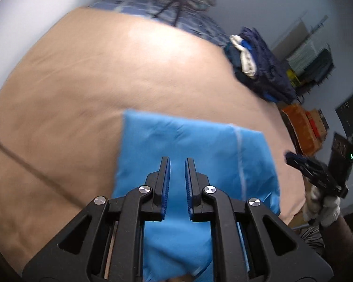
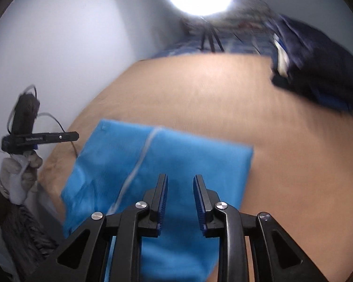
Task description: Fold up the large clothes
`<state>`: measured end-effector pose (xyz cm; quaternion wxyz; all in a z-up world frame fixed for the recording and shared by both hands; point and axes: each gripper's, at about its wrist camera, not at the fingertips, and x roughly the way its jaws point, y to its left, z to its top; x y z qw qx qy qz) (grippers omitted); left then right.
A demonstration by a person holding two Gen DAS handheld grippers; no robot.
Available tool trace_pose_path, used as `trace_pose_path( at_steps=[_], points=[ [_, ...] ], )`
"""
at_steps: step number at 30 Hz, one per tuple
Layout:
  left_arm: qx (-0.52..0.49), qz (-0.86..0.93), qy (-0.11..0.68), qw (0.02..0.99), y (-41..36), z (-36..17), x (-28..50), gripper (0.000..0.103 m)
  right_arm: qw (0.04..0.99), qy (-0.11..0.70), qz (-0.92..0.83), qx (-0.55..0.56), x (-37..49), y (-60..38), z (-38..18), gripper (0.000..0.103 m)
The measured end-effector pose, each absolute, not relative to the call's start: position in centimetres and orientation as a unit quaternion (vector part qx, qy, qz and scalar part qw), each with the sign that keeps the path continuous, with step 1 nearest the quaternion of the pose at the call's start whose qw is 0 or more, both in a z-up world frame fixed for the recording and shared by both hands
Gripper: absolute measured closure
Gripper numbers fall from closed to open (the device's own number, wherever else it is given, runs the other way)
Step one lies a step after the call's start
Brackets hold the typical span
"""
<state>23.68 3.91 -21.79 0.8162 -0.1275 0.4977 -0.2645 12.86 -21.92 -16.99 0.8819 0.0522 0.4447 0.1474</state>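
1. The bed (image 1: 106, 94), covered in a tan sheet, fills most of both views. It is bare across the middle.
2. A pile of dark clothes (image 1: 258, 63) lies at the far right edge of the bed, well apart from the work. Whether those pieces are folded or waiting, I cannot tell.
3. The blue garment (image 1: 188, 145) lies on the near edge of the bed as a flat, roughly square packet with straight edges and a pale seam (image 1: 238, 155) running down it. It looks folded at least once already; the packet is neat, so I judge this piece is close to done, with perhaps one more fold or a move to the pile left.
4. The left tongs (image 1: 177, 164) hover over the blue garment with a narrow gap between the blue pads. Nothing is pinched between them; they are nearly clenched on air.
5. The right tongs (image 2: 180, 181) hang over the same garment, parted a little wider and holding nothing.
6. Each view shows the other tool off to the side in a gloved hand (image 2: 18, 171), clear of the cloth.
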Motion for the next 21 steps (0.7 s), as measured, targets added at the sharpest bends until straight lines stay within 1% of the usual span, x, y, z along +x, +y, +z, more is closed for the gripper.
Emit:
trace_pose_path(
  at_steps=[4,9,11,12,14,16,18,21],
  points=[
    [-0.090,-0.283,0.501,0.813,-0.2,-22.1,26.4,0.093,0.871,0.462,0.164,0.031,17.6,-19.9,-18.3,0.080],
    [-0.061,-0.284,0.521,0.803,-3.2,-24.9,29.1,0.093,0.857,0.483,0.181,-0.002,20.8,-17.7,-20.4,0.080],
    [-0.043,-0.275,0.531,0.801,-3.6,-26.5,29.5,0.093,0.849,0.496,0.182,-0.016,21.4,-17.1,-21.7,0.080],
    [-0.042,-0.271,0.538,0.797,-3.6,-27.3,29.7,0.093,0.846,0.503,0.178,-0.021,21.3,-16.9,-22.4,0.082],
    [-0.055,-0.272,0.545,0.791,-3.2,-28.6,30.1,0.094,0.837,0.517,0.174,-0.031,21.6,-16.9,-24.1,0.082],
    [-0.083,-0.278,0.544,0.787,-2.6,-29.2,30.4,0.095,0.839,0.513,0.178,-0.033,21.2,-17.0,-24.8,0.082],
    [-0.084,-0.279,0.546,0.786,-2.2,-29.1,30.5,0.097,0.836,0.519,0.180,-0.023,20.9,-17.4,-24.4,0.083],
    [-0.080,-0.276,0.533,0.796,-1.2,-27.6,29.5,0.097,0.841,0.511,0.180,0.002,19.9,-19.0,-22.9,0.082]
  ],
)
